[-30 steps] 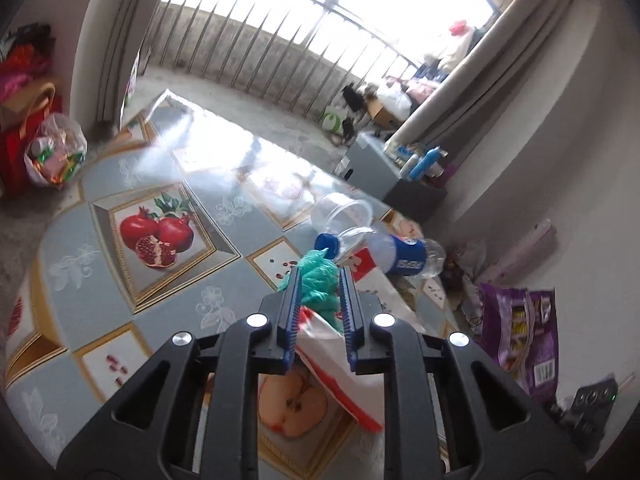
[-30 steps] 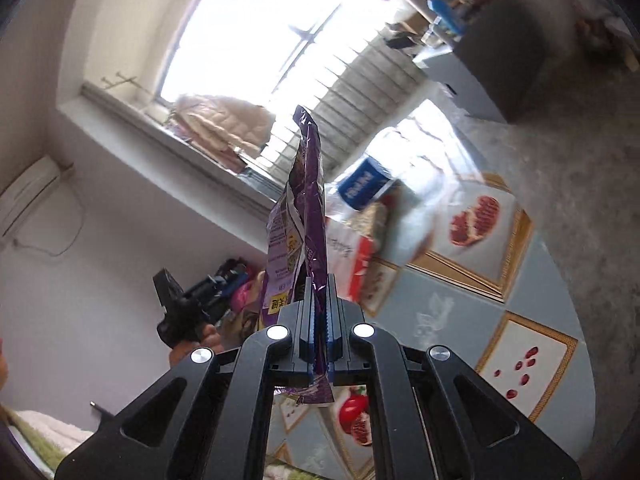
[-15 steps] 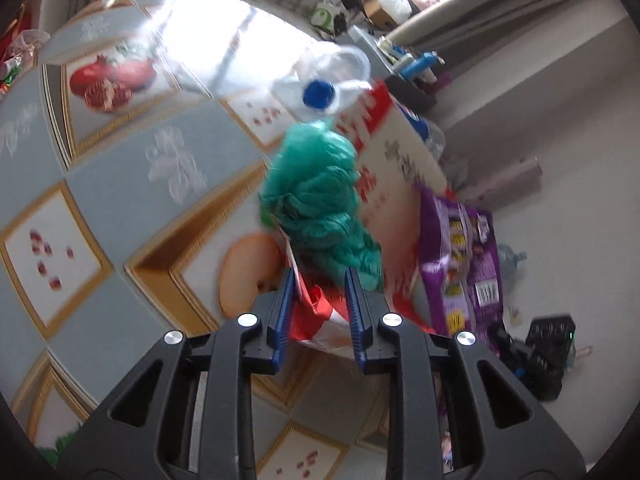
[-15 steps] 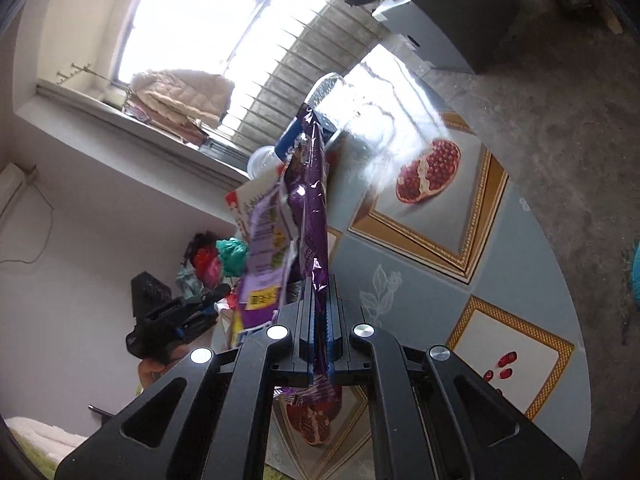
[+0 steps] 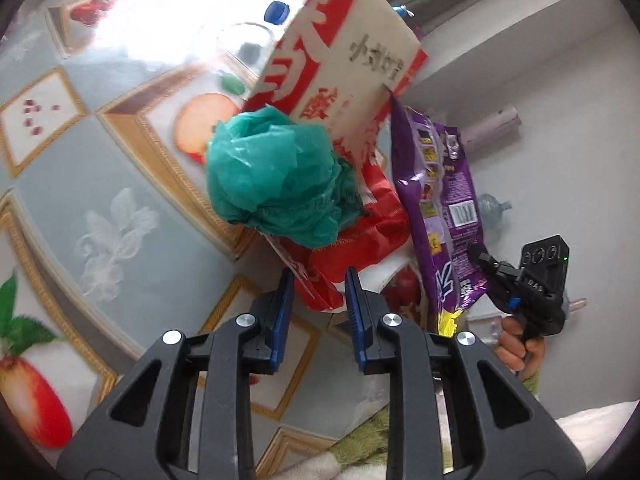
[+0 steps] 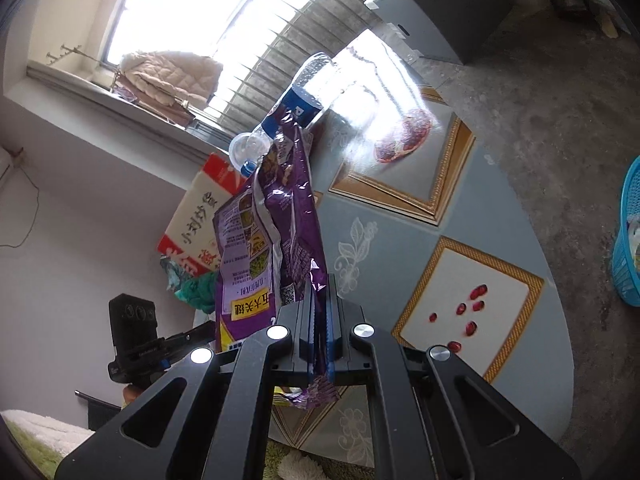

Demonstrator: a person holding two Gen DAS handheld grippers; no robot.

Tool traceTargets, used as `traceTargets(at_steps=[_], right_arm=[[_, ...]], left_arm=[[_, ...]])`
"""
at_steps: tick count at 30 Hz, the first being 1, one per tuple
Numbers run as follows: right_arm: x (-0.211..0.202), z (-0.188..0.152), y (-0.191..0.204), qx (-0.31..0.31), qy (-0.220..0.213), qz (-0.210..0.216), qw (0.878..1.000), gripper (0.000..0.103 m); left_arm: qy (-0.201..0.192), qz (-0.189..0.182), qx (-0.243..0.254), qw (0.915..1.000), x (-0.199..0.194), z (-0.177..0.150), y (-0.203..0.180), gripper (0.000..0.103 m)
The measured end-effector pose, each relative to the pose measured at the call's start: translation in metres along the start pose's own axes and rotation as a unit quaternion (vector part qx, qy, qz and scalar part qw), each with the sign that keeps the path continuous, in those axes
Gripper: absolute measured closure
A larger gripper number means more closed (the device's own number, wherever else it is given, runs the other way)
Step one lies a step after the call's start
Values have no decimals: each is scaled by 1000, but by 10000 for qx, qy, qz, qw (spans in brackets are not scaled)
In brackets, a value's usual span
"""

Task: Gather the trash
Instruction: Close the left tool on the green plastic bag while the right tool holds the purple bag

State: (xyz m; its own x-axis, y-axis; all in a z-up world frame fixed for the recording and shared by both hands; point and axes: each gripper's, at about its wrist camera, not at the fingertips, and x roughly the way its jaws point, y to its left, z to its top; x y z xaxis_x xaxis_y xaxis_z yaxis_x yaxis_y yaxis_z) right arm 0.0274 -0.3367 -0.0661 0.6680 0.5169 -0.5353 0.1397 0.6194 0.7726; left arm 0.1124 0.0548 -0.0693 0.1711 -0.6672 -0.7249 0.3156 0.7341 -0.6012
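Observation:
My left gripper (image 5: 319, 286) is shut on the crumpled end of a red and white package (image 5: 340, 60), which rises over the fruit-patterned table (image 5: 120, 208). A bunched teal plastic bag (image 5: 276, 176) sits against that package just past the fingertips. To the right, a purple snack bag (image 5: 444, 200) stands on edge, pinched at its bottom by my right gripper (image 5: 490, 266) in a hand (image 5: 520, 350). In the right wrist view, the right gripper (image 6: 319, 312) is shut on the purple bag (image 6: 280, 220), with the package (image 6: 196, 216) and the left gripper (image 6: 200, 330) beyond it.
A clear bottle with a blue label (image 6: 304, 96) and a clear cup (image 6: 244, 146) lie on the table behind the bags. A blue basket (image 6: 628, 240) stands on the floor at the right. A grey cabinet (image 6: 452, 12) is farther back, near the window railing.
The left gripper tipped down and came closer over the table, still holding the package. The right gripper sank with the purple bag, which now hangs right beside the package.

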Motion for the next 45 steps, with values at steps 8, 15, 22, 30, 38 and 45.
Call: traceTargets(at_steps=[8,15,22,30,38,45], right_arm=[[0,5,-12,278,-149,-96,9995,99],[6,7,-12,272,-120,-152,9994,99],[4,5,-12,261,-99,-174,9995,98],[5,4,-10,215,-80,-178,9996,98],[3,4,-8,177,-92,-183,9996,98],[0,2,-4,182,-106,-181,9996,98]], left_arm=[[-723,899,700,9909,-19,6,-22,62],[-1089,1070,579,9866,-19,23,-23,56],[-1244,1167,363,9847,-28,35,0,44],[-1492,1294,297,9799,-31,35,14,42],[-1620,1027,334,9809,-40,37,10,42],[-1532,900,145,9840,-37,43,15,42]])
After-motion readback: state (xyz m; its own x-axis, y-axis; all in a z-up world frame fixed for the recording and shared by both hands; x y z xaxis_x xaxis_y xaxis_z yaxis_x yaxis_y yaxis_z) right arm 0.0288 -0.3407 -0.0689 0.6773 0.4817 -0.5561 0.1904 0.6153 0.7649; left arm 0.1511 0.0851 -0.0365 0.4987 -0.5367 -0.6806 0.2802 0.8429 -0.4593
